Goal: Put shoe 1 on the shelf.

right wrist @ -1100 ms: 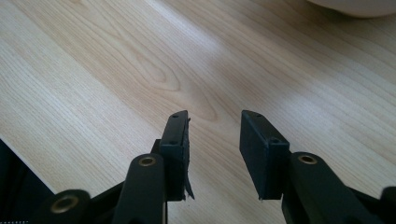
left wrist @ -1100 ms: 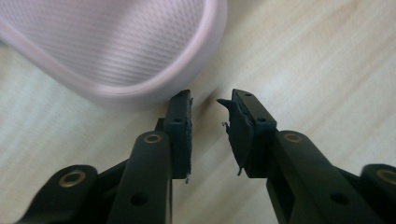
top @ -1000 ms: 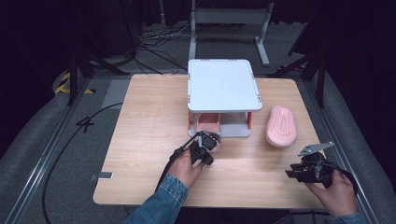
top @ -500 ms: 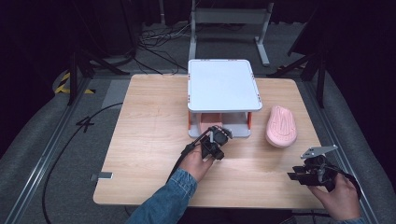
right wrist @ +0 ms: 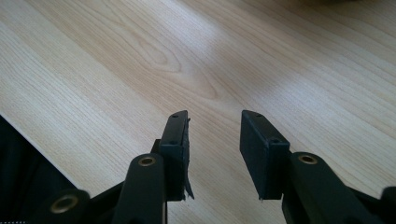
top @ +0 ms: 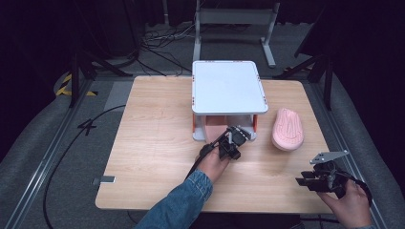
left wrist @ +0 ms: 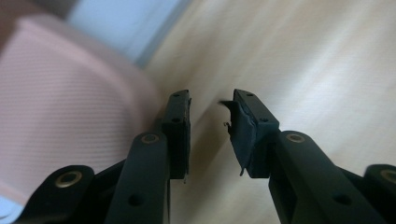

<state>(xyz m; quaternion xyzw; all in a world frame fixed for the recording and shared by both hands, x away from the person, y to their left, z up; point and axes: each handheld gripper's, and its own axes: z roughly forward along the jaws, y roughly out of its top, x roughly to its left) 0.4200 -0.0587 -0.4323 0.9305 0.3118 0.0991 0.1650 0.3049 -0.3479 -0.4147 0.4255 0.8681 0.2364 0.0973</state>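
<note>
Pink ribbed slipper (left wrist: 60, 107) sits under the white shelf (top: 227, 86) at the desk's (top: 153, 143) middle; left gripper (top: 235, 138) just beside it, jaws just closing on nothing. Right gripper (top: 313, 181) parted, empty.

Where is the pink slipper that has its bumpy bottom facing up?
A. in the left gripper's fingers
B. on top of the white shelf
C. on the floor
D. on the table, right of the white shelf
D: the high view shows the pink slipper lying sole-up on the wooden table, just right of the white shelf.
</note>
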